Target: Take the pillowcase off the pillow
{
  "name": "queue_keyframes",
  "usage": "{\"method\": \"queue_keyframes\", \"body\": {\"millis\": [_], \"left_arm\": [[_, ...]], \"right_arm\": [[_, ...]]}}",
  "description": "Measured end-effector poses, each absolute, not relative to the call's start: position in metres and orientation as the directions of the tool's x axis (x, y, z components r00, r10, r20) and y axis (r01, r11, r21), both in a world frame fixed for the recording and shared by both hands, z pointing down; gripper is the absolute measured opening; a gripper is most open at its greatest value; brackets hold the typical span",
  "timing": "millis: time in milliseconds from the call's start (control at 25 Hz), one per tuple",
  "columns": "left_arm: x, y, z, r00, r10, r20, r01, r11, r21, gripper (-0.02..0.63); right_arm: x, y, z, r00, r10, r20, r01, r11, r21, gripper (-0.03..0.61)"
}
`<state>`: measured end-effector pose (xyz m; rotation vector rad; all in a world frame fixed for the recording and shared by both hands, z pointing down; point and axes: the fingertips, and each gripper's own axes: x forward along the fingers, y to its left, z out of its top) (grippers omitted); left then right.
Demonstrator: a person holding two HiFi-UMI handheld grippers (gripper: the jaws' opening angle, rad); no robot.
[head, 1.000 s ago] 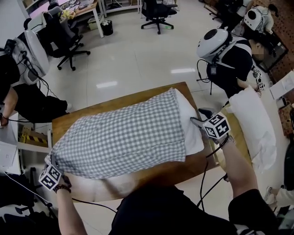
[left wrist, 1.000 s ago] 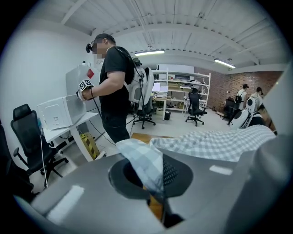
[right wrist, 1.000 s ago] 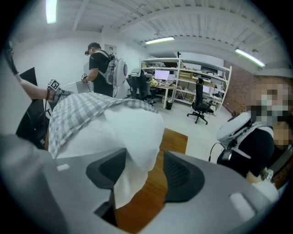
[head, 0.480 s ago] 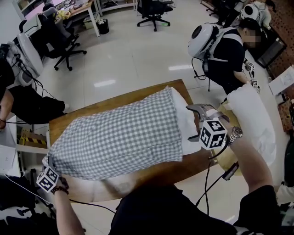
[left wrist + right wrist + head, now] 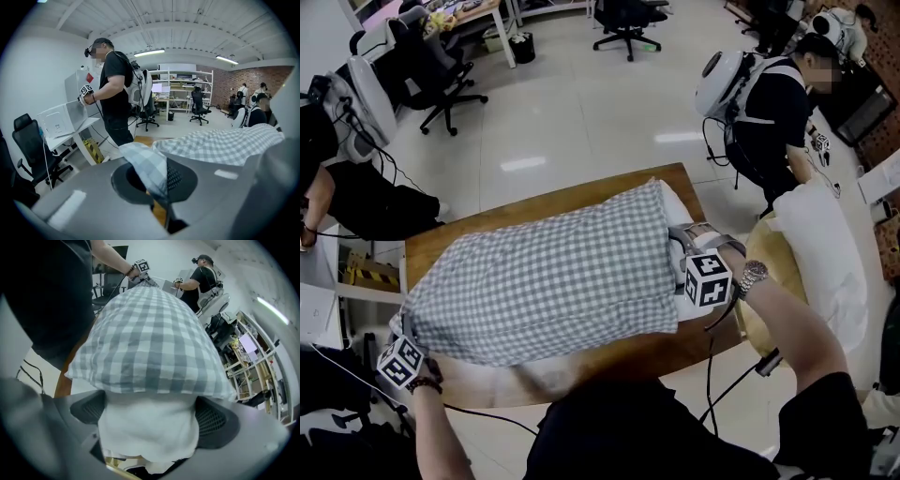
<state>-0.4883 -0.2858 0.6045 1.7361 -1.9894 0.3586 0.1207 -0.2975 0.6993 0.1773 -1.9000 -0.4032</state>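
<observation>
Pillowcase (image 5: 544, 272), grey check: across table (image 5: 450, 242), sheathing most of pillow (image 5: 673, 214). Left gripper (image 5: 405, 328) pinches its near-left corner (an anchor, presumably). Right gripper (image 5: 678, 255), jaws just opened wide, straddles pillow's bare right end, ready to grip.

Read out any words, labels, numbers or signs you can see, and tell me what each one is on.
No text here is readable.
Left cube and right cube: black-and-white square patterns only, no letters.
White box: faint print, too small to read.
Red sticker: too blurred to read.
</observation>
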Motion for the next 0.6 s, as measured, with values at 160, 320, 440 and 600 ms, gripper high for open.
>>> {"method": "queue_keyframes", "body": {"millis": [160, 320, 440, 600], "left_arm": [[-0.486, -0.291, 0.604, -0.092, -0.849, 0.52, -0.981, 0.167, 0.1, 0.008], [-0.481, -0.298, 0.605, -0.08, -0.853, 0.516, -0.983, 0.153, 0.1, 0.008], [-0.476, -0.304, 0.602, -0.071, -0.856, 0.512, -0.984, 0.144, 0.103, 0.008], [-0.477, -0.305, 0.604, -0.103, -0.84, 0.533, -0.982, 0.171, 0.081, 0.008]], "right_arm": [[0.12, -0.308, 0.72, -0.357, -0.297, 0.886, 0.067, 0.938, 0.341, 0.589], [0.124, -0.318, 0.742, -0.344, -0.306, 0.888, 0.048, 0.939, 0.342, 0.581], [0.126, -0.326, 0.749, -0.354, -0.334, 0.873, 0.031, 0.929, 0.368, 0.528], [0.131, -0.334, 0.753, -0.377, -0.37, 0.849, 0.019, 0.914, 0.406, 0.406]]}}
